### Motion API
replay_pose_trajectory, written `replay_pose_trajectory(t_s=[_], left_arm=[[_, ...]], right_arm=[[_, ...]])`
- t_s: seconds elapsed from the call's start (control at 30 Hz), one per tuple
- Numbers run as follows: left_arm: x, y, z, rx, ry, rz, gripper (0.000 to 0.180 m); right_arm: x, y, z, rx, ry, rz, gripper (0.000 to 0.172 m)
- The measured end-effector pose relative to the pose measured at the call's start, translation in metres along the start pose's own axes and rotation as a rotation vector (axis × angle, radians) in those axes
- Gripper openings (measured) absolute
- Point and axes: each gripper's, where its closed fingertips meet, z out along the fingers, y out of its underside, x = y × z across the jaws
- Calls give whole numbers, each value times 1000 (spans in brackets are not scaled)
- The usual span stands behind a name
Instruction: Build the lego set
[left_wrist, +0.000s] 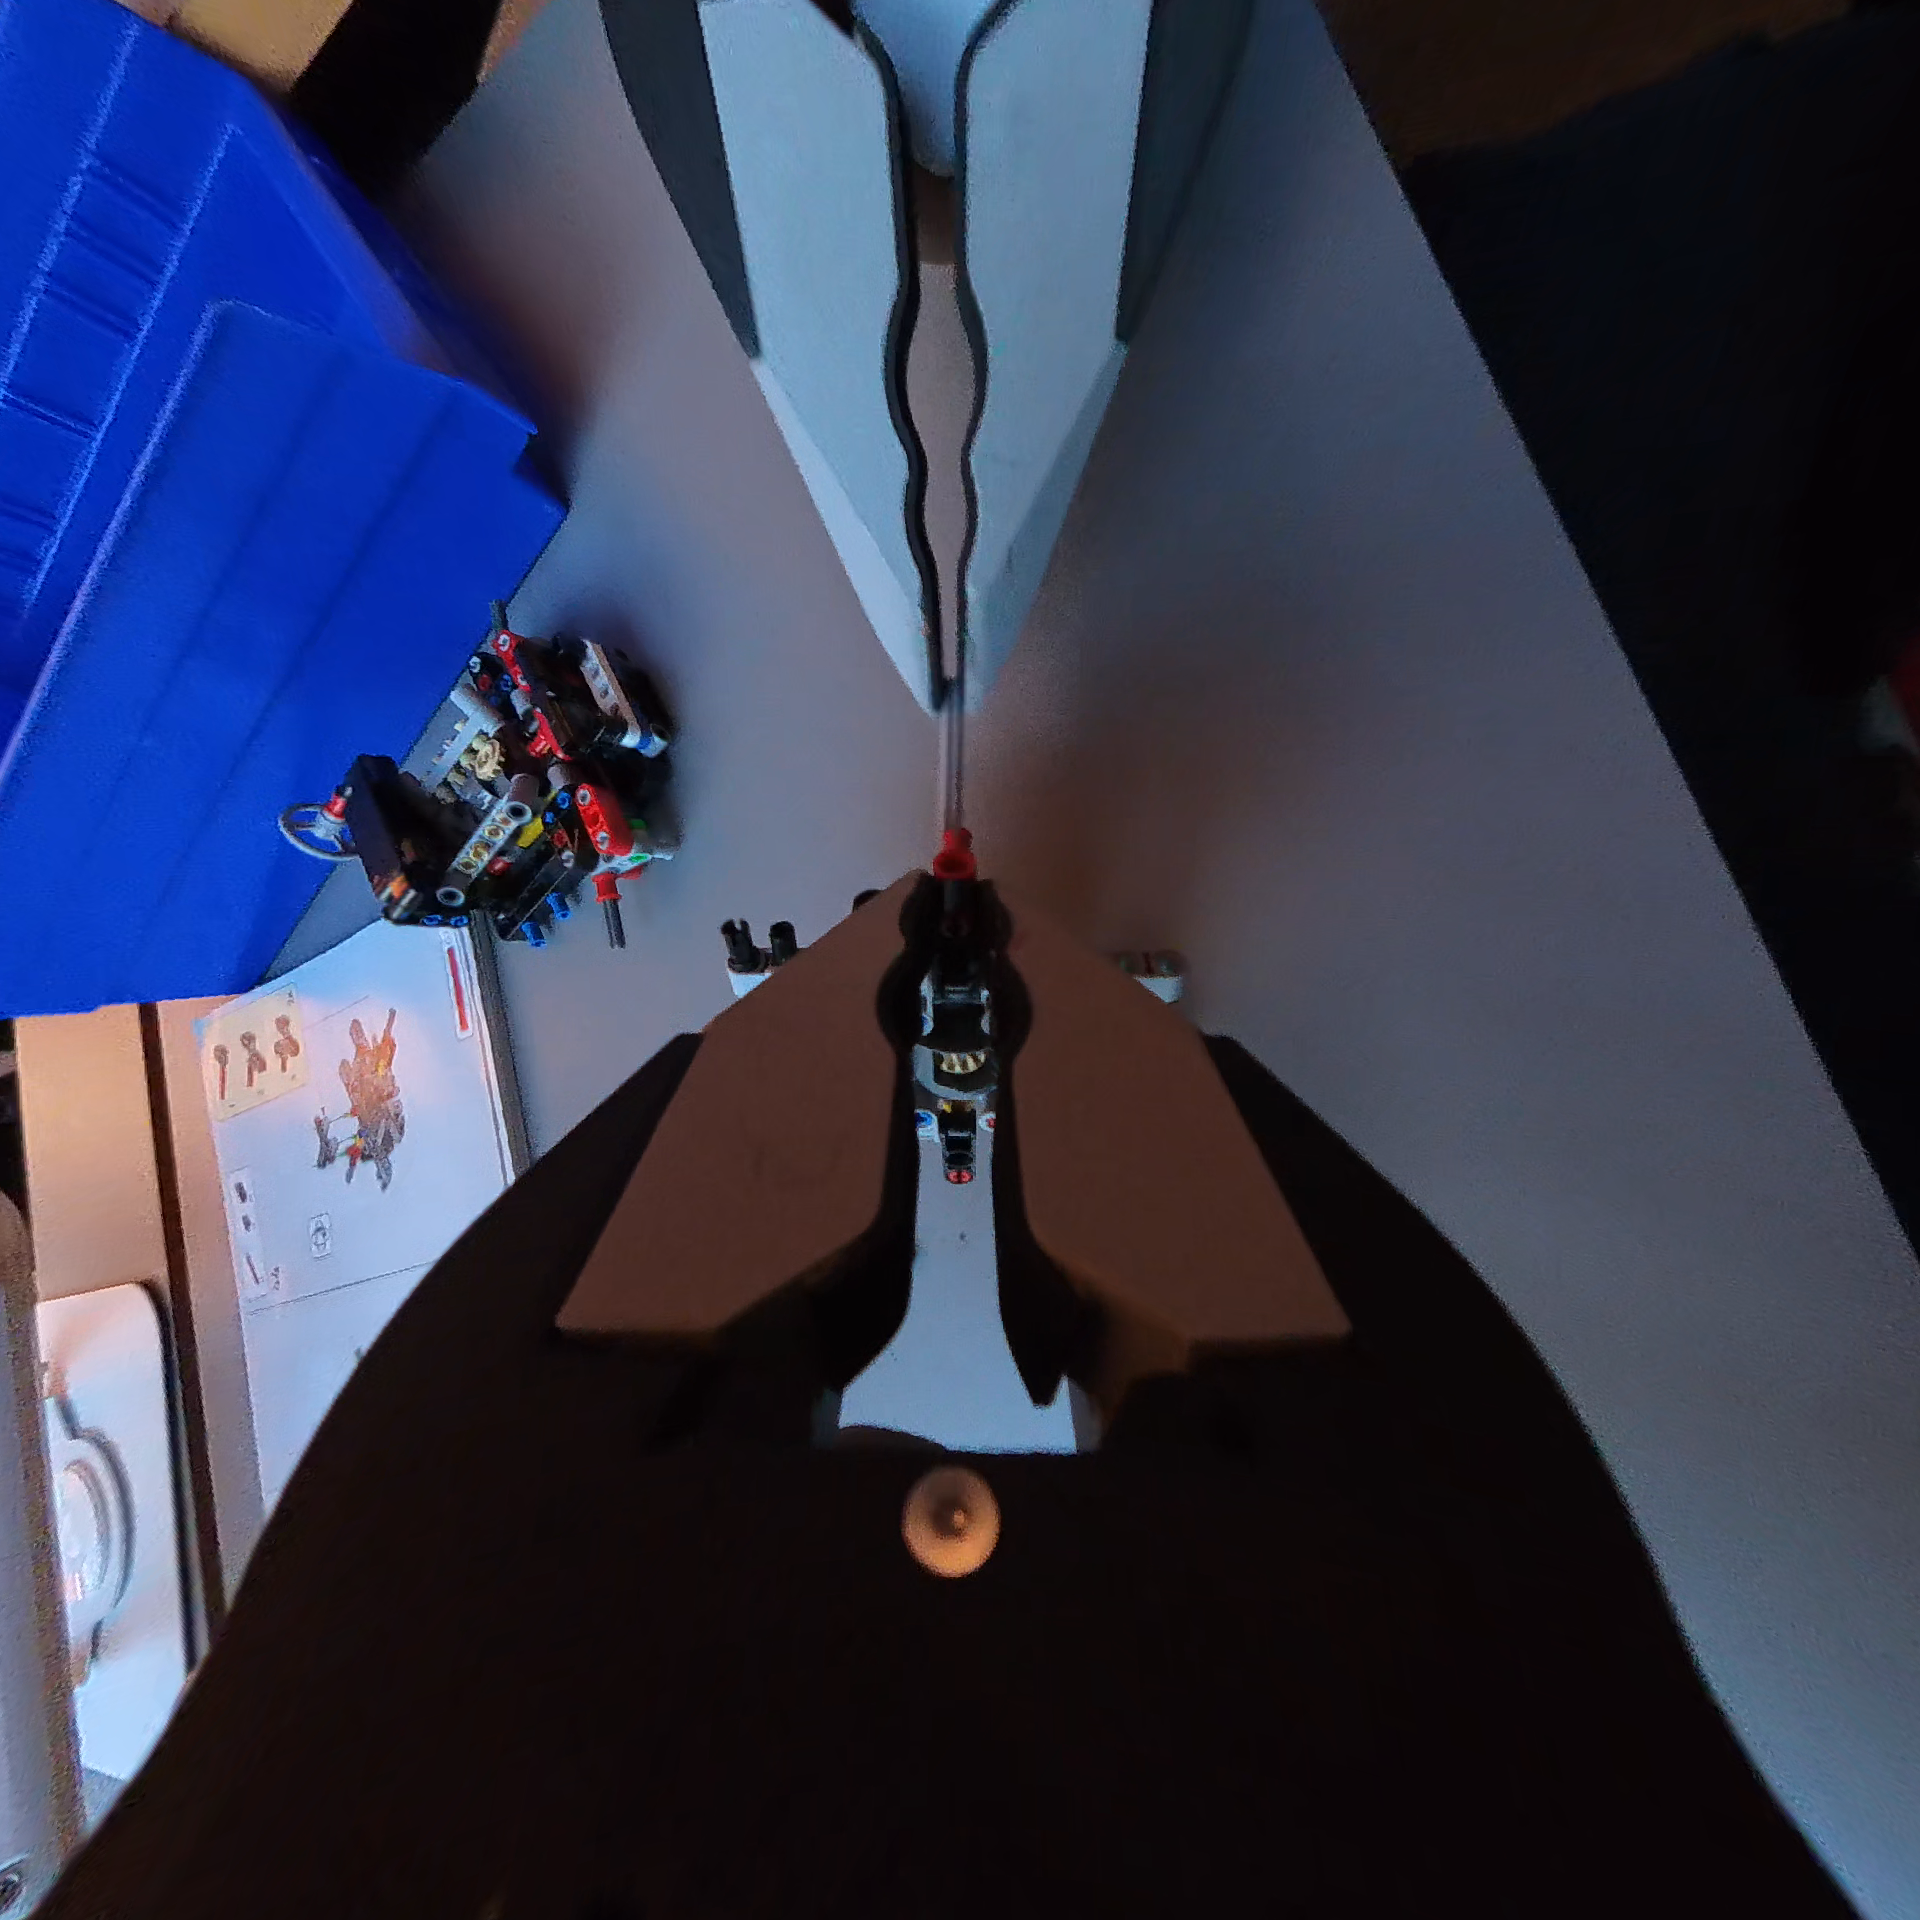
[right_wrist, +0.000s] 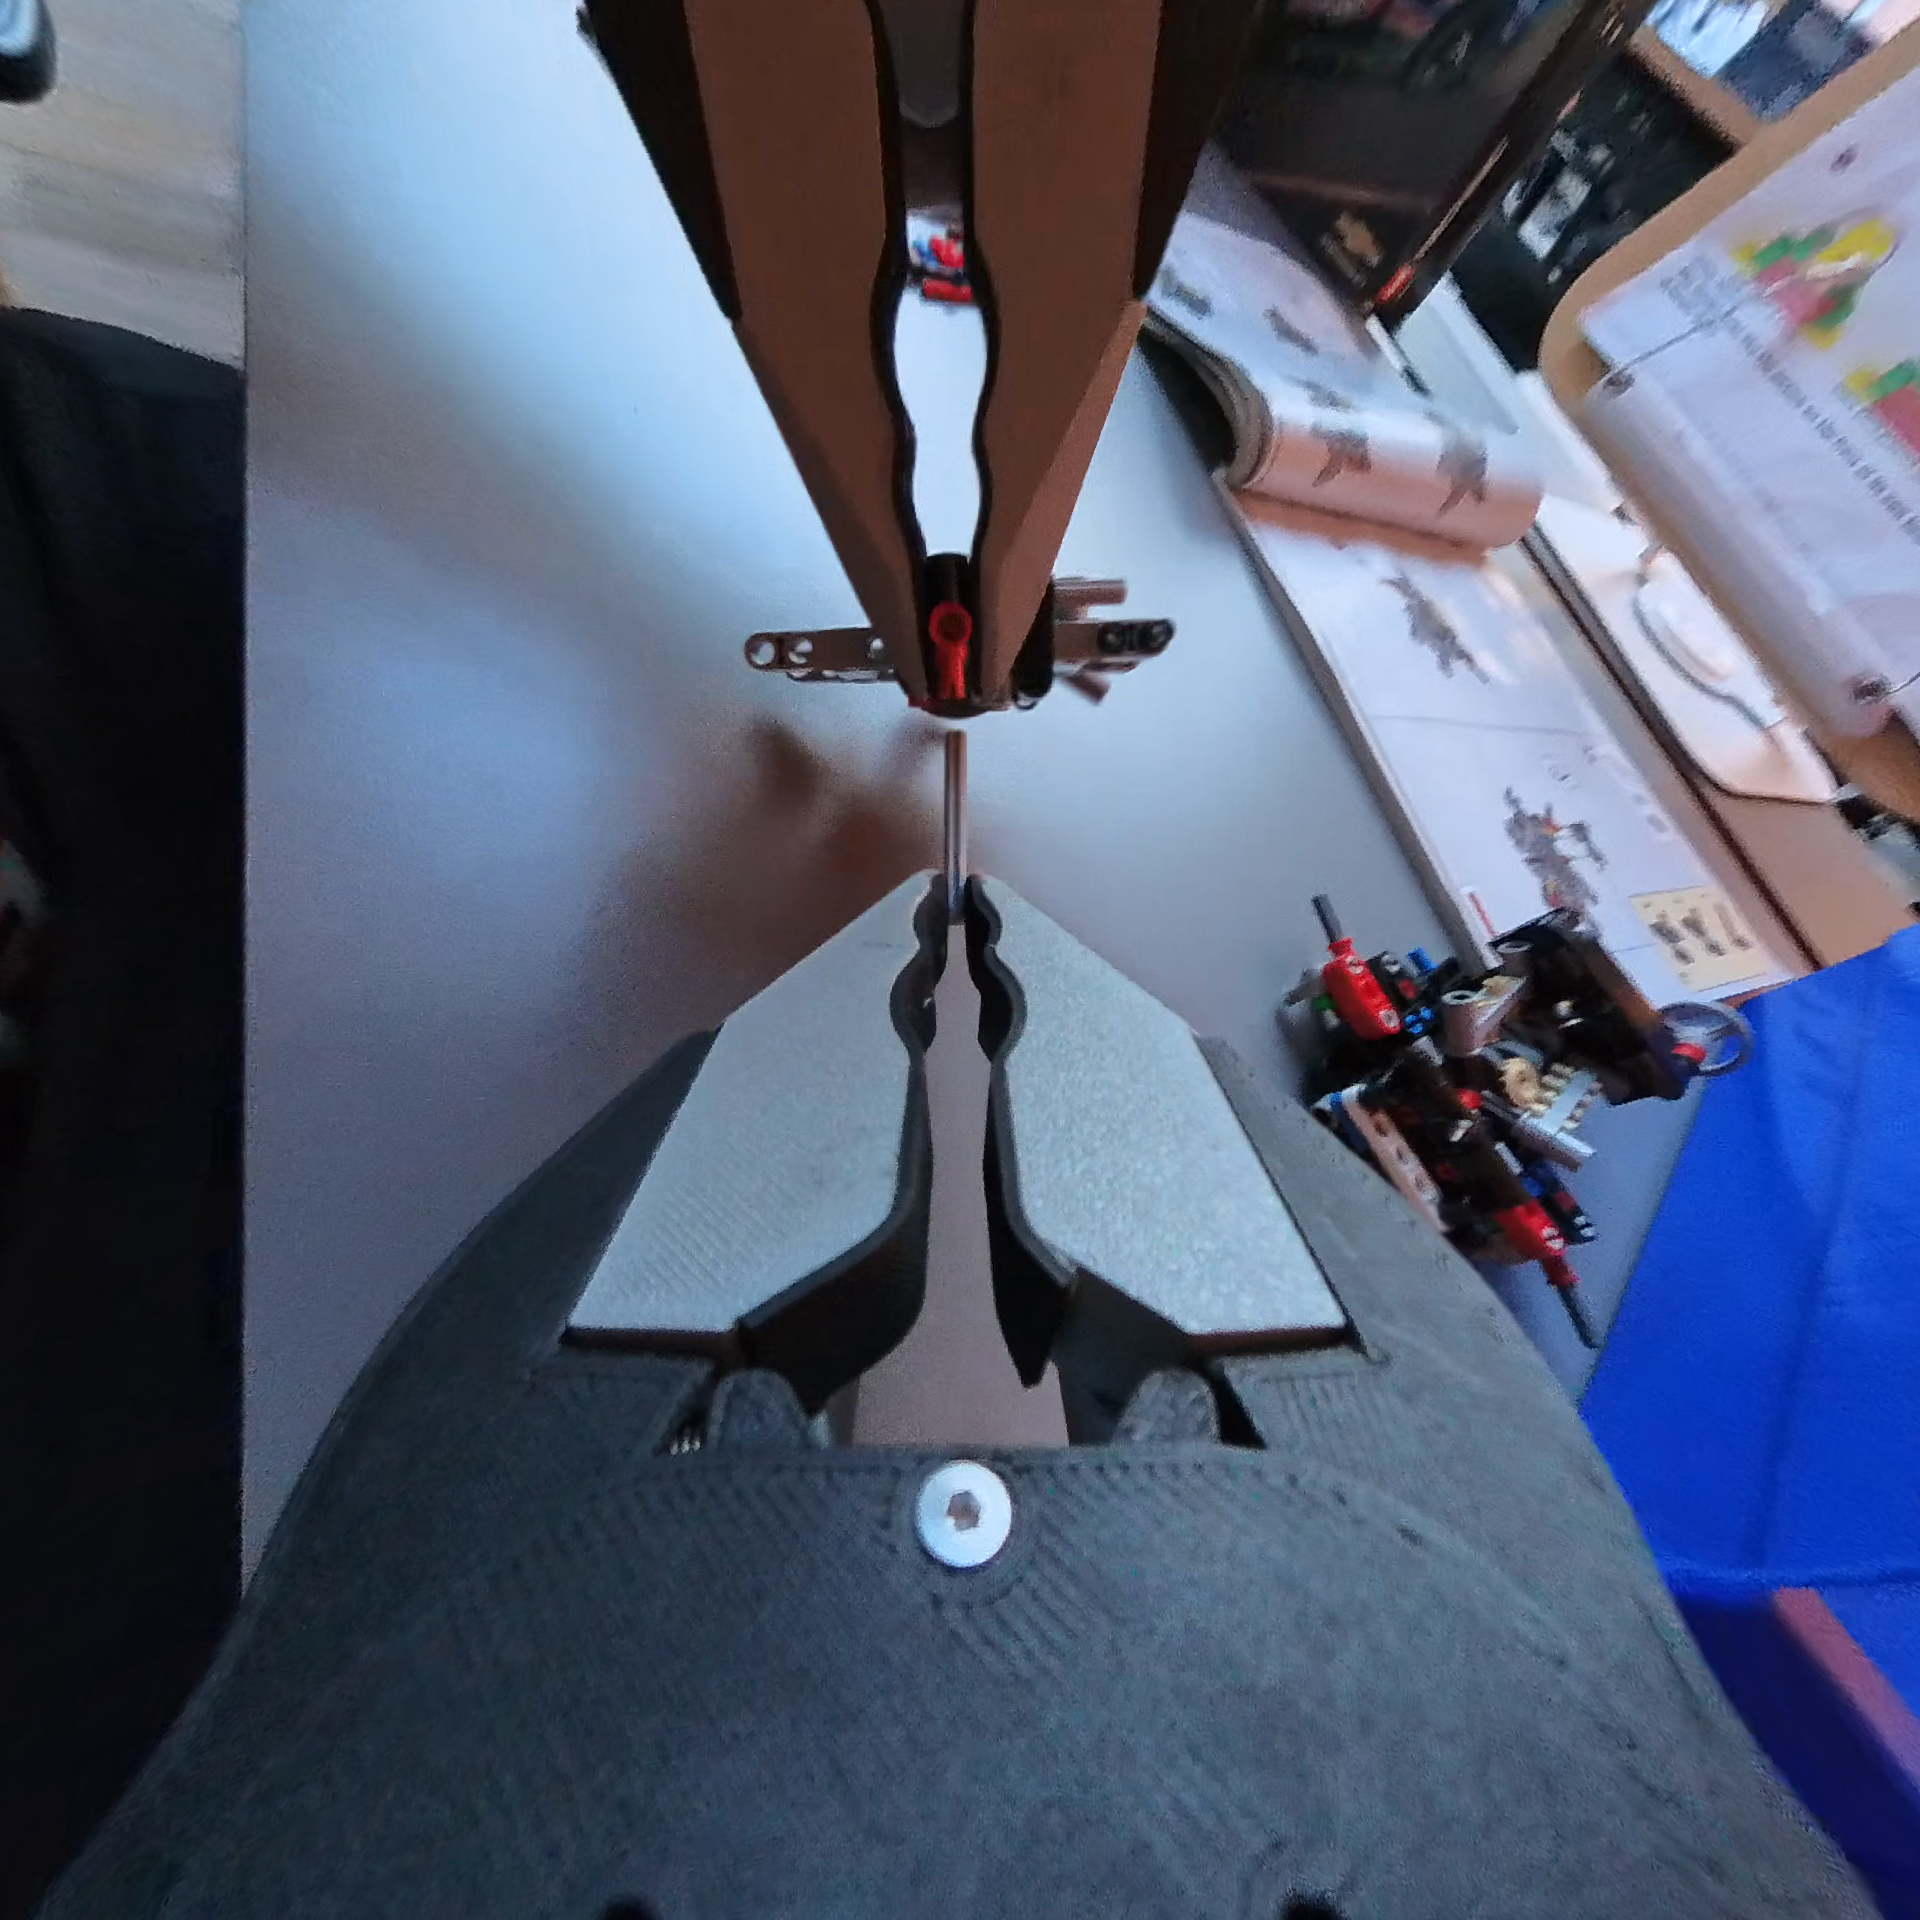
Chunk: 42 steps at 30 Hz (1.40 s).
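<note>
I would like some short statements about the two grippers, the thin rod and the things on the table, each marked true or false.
1. The right gripper pinches a thin grey rod at its fingertips. True.
2. The left gripper is wide open with nothing between its fingers. False: it is closed on a small brick assembly with a red connector.
3. The two grippers face each other, tip to tip. True.
4. The rod points toward the red connector. True.
5. The storage bin is green. False: it is blue.
6. The larger brick model hangs from a gripper. False: it rests on the table.
</note>
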Motion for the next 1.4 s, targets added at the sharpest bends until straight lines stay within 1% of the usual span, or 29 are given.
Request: replay_pose_trajectory(t_s=[0.2, 0.53, 0.67, 0.8, 0.93, 1.0, 1.07, 1.13, 1.23, 1.3, 1.4], left_arm=[[5, -2, -5, 14, -27, 52, 4], [6, 1, -1, -13, -44, 90, 5], [5, 5, 1, -29, -32, 70, 4], [3, 11, 7, -58, 1, -4, 4], [0, 43, 25, -242, 55, -175, 5], [1, 49, 32, -278, 81, -223, 5], [0, 44, 36, -253, 95, -265, 5], [4, 40, 38, -228, 150, -320, 5], [1, 34, 38, -170, 185, -371, 20], [-3, 29, 35, -103, 183, -377, 24], [-8, 30, 28, -4, 148, -380, 24]], right_arm=[[12, -14, -14, 75, 117, -47, 0], [11, -14, -13, 70, 128, -73, 0], [10, -14, -13, 70, 124, -73, 0], [10, -11, -12, 61, 118, -67, 0], [12, -5, -10, 24, 122, -64, 0], [14, -3, -10, 20, 130, -61, 0], [16, 0, -10, 10, 130, -47, 0], [17, 5, -8, -7, 119, -24, 1], [17, 13, -4, -37, 85, 18, 0], [18, 17, -2, -50, 80, 33, 0], [20, 21, 2, -79, 81, 42, 0]])
